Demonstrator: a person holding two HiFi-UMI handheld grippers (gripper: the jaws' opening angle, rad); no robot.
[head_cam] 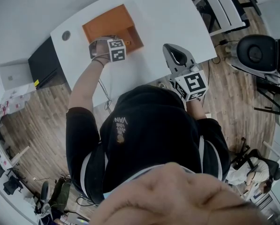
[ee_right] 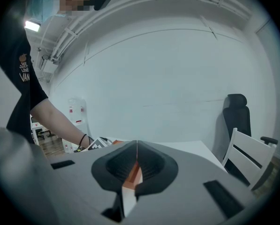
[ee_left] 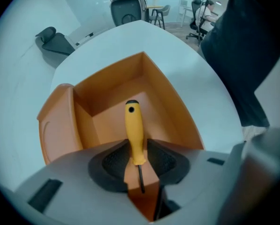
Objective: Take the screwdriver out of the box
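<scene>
Between the jaws of the left hand-held gripper (ee_left: 139, 162), the screwdriver (ee_left: 134, 130) was pinched at the lower end of its yellow handle, just where the dark shaft begins. The shaft ran back toward the camera, and the handle's butt pointed out over the inside of the orange box (ee_left: 175, 109). Gripping near the collar rather than on the thin shaft probably gave the ribbed pads the widest part to bite on. The tool seemed to hang free of the box floor, though I could not tell whether it had cleared the rim entirely. The box stood open at the top, and nothing else showed inside it.

The right hand-held gripper (ee_right: 136, 165) had its jaws pressed together on nothing. It was held to the side over the near edge of the worktop (head_cam: 168, 18), apart from the box, likely just to keep it out of the way.

The worktop was plain white with rounded corners and had a small round grommet (head_cam: 66, 35) near one end. Around it were a wood-plank floor (head_cam: 50, 116), a black office chair (ee_right: 237, 116), a white chair (ee_right: 254, 156) and pale walls.
</scene>
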